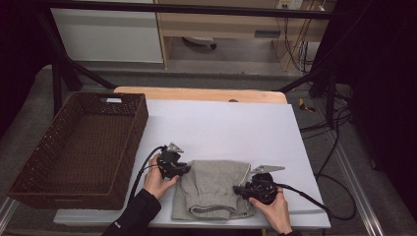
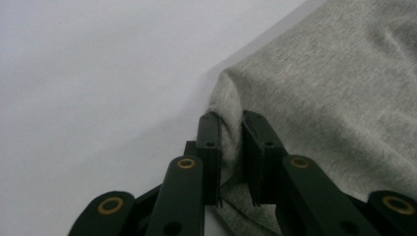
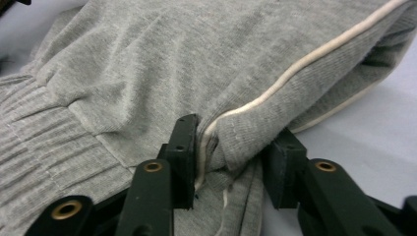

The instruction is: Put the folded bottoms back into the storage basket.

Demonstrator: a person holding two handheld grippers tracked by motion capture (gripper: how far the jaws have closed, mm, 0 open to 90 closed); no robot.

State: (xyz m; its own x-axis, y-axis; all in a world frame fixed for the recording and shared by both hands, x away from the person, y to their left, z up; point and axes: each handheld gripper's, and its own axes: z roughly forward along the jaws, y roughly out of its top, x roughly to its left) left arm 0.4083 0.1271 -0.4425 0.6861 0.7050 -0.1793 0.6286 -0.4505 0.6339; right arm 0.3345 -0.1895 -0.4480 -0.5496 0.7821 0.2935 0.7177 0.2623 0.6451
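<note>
Because the folded grey sweatpants (image 1: 212, 189) are soft and floppy, the left gripper (image 2: 231, 142) pinches one edge, and the right gripper (image 3: 231, 147) probably squeezes the striped side.

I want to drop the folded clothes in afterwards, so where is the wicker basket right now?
In the high view the brown wicker basket sits at the table's left edge, just left of the left gripper and the folded grey garment.

Grey garment (image 3: 147, 73) cut off by the right gripper view's edges; folded layers beneath hidden.
</note>
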